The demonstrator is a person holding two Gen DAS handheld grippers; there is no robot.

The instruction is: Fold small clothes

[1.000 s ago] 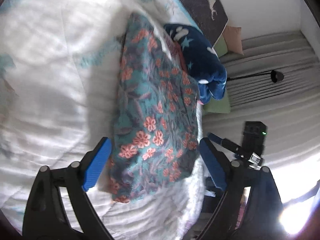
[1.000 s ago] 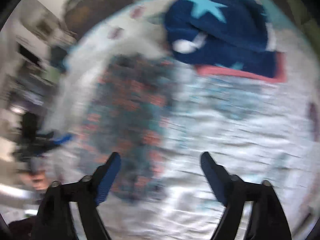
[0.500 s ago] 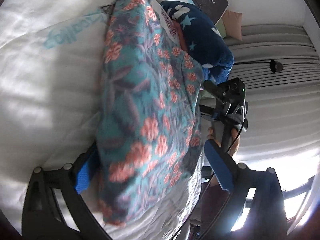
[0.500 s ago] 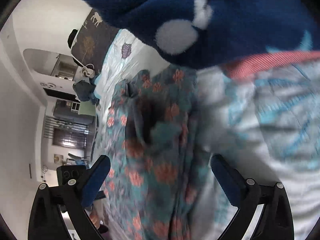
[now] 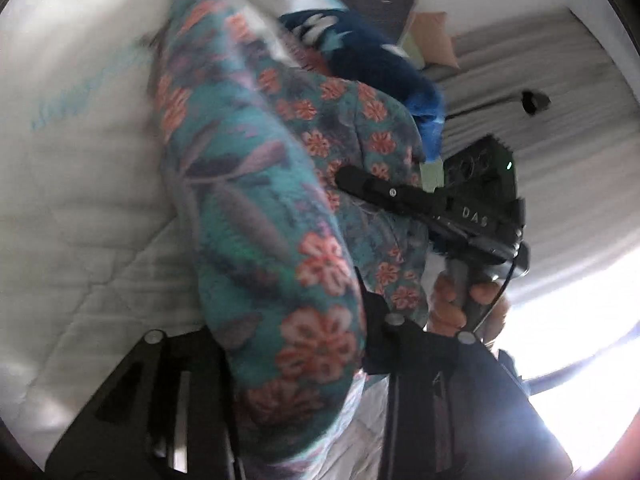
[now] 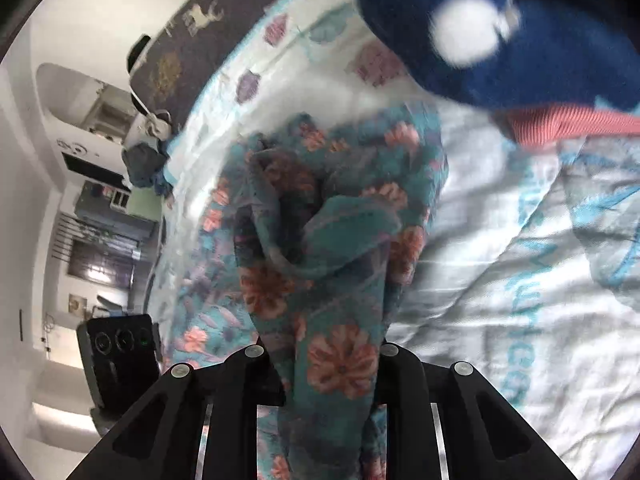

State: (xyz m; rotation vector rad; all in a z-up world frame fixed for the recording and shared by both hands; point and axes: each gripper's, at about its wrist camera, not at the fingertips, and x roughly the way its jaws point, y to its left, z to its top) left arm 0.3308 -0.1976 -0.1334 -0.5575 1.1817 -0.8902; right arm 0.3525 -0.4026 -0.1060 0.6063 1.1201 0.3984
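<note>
A teal garment with orange flowers (image 5: 256, 208) lies bunched on the white quilted bed (image 5: 80, 160). My left gripper (image 5: 296, 344) is closing on one end of it, and the cloth fills the gap between its jaws and hides the pads. In the right wrist view the same floral garment (image 6: 328, 240) rises in a gathered fold between the jaws of my right gripper (image 6: 324, 360), which is also closing and pinches it. The right gripper's black body (image 5: 472, 208) shows in the left wrist view, held by a hand (image 5: 460, 300).
A navy fleece with white and light-blue stars (image 5: 360, 56) is heaped just beyond the floral garment, also large in the right wrist view as navy fleece (image 6: 500, 20) with a red ribbed edge. A dark headboard (image 6: 192, 32), grey curtains (image 5: 540, 128) and a lamp (image 5: 532, 100) surround the bed.
Both grippers moved in onto the floral garment and went from wide open to closed on it. The cloth now bunches up between each pair of jaws.
</note>
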